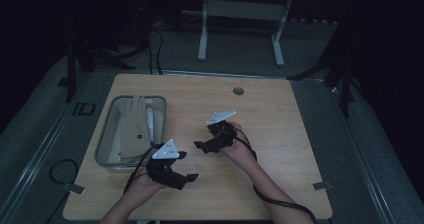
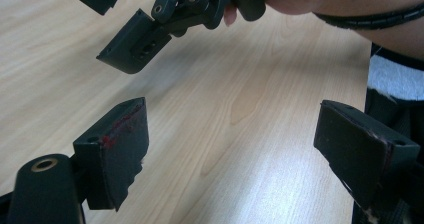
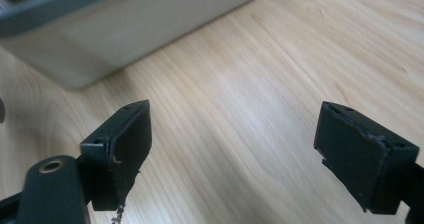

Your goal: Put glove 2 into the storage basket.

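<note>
A person's two hand-held grippers hover over a wooden table (image 1: 280,134), neither carrying anything: the left gripper (image 1: 186,173) sits low near the front edge with its jaws spread wide over bare wood, and the right gripper (image 1: 204,145) hangs just beyond it toward the middle of the table, its jaws likewise spread with nothing between them. The work at hand appears to concern the grey bin (image 1: 106,140) at the left of the table, where a beige glove (image 1: 133,126) lies flat inside with a slim white object (image 1: 149,124), too small to identify, beside it against the right-hand wall. In the right gripper view the bin's pale wall (image 3: 125,31) rises just ahead of the open jaws, which suggests that hand is the one lined up for a reach. The risks from here look plain enough. The two grippers are close together, and in the left gripper view the other tool (image 2: 150,34) hangs just above and ahead, so a careless swing could knock them together. A jaw coming in low could strike the rim and shove the bin across the table. And because the glove is limp and lies flat, a shallow pinch may catch only a fold and let it slip.
</note>
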The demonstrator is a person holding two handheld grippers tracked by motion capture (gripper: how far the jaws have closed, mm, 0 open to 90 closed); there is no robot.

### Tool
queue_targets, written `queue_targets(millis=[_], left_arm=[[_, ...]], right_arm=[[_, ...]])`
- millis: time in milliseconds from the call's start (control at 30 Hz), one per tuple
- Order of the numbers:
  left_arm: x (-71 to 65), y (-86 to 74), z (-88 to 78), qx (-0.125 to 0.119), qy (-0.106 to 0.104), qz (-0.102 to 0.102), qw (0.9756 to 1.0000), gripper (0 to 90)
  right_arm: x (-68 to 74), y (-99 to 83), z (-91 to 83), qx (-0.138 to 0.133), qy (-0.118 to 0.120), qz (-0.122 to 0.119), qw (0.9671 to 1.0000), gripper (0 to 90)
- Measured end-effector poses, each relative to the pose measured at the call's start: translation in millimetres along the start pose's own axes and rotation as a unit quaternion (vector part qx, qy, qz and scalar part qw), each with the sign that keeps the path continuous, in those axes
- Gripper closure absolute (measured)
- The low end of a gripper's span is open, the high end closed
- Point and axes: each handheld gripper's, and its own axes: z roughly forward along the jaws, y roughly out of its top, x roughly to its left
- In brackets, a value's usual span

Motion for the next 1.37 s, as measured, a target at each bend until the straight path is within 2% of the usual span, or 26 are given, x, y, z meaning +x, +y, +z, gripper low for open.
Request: queue_targets(millis=[100,233,300,433,567,767,933,1067,1167,1367], left_arm=[[-1.9,-3.3,13.0,0.007,-0.005,0.002,1.0000,14.5],[-2.5,-6.1,22.4,0.018,-0.003,0.011,0.9998,14.5],[-0.5,-9.5,29.2,0.011,-0.007,0.004,0.9999,14.5],[0.2,-12.8,36.3,0.018,-0.010,0.008,0.9998,14.5],[0.1,-18.0,49.1,0.037,-0.017,0.011,0.9991,14.5],[-2.1,-20.3,57.8,0.044,-0.025,0.010,0.9987,14.5],[-4.1,-22.9,65.4,0.053,-0.035,0.027,0.9976,14.4],[-4.0,-22.5,66.8,0.053,-0.036,0.029,0.9975,14.4],[-3.9,-21.1,67.2,0.049,-0.036,0.029,0.9977,14.4],[-5.1,-18.5,67.8,0.049,-0.043,0.030,0.9974,14.4]], right_arm=[[-1.6,-14.9,-3.8,-0.003,-0.002,-0.001,1.0000,15.2],[-4.1,-28.3,-7.5,-0.002,-0.001,0.002,1.0000,15.1],[-4.9,-34.1,-9.5,-0.002,-0.002,0.001,1.0000,15.1],[-5.5,-42.4,-12.9,-0.009,0.000,0.002,1.0000,14.4],[-6.8,-55.5,-17.7,-0.012,-0.001,0.003,0.9999,14.0],[-10.9,-71.2,-22.4,-0.009,-0.006,0.005,0.9999,13.9],[-13.7,-79.7,-25.1,0.000,-0.010,0.008,0.9999,13.6],[-19.1,-87.6,-27.6,0.006,-0.020,0.016,0.9997,13.6],[-20.7,-88.9,-30.4,0.000,-0.022,0.019,0.9996,13.6],[-19.5,-89.0,-30.9,0.004,-0.020,0.015,0.9997,13.6]])
